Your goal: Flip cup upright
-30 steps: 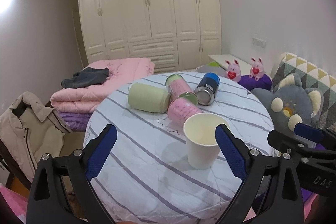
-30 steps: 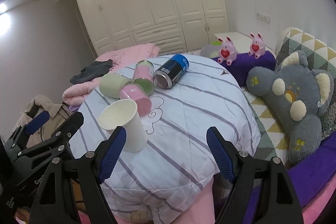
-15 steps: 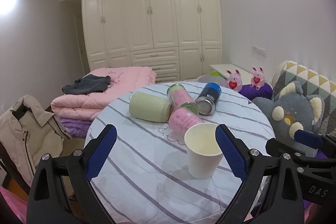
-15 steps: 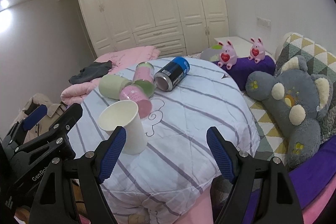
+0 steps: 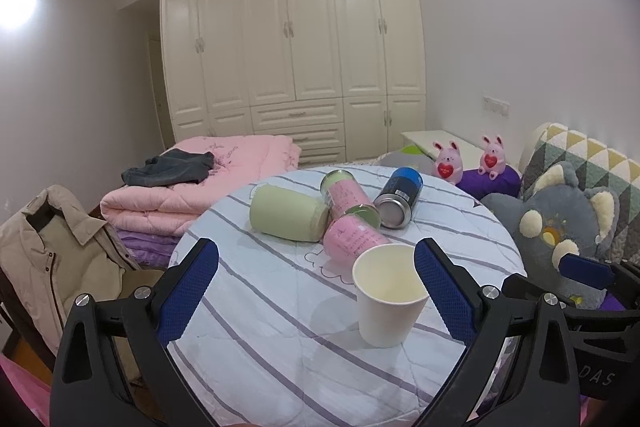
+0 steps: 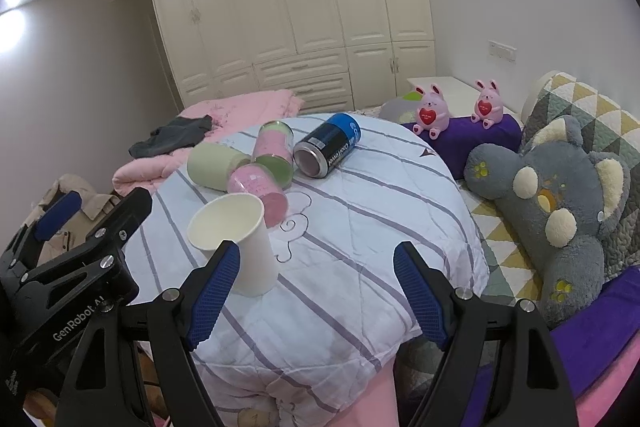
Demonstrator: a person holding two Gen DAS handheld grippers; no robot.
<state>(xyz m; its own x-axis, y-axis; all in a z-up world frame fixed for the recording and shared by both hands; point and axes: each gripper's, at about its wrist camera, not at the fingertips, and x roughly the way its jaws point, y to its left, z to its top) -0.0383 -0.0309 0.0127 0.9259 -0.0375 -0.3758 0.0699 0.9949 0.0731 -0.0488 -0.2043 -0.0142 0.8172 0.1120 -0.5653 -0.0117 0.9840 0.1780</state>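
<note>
A white paper cup (image 5: 387,299) stands upright, mouth up, on the round table with a striped quilt (image 5: 280,327). It also shows in the right wrist view (image 6: 240,239). My left gripper (image 5: 316,291) is open and empty, held back from the cup, which sits near its right finger. My right gripper (image 6: 316,291) is open and empty, with the cup just past its left finger. The left gripper's body (image 6: 72,267) shows at the left of the right wrist view.
Behind the cup lie a pale green cup (image 5: 286,213), two pink cans (image 5: 354,235), (image 5: 342,189) and a dark blue can (image 5: 398,197). A grey plush toy (image 6: 552,195) lies to the right. Pink folded bedding (image 5: 192,187) and a beige jacket (image 5: 44,251) are at left.
Both grippers have drawn back and risen a little from the table. The cup stays upright in place. Both grippers stay open.
</note>
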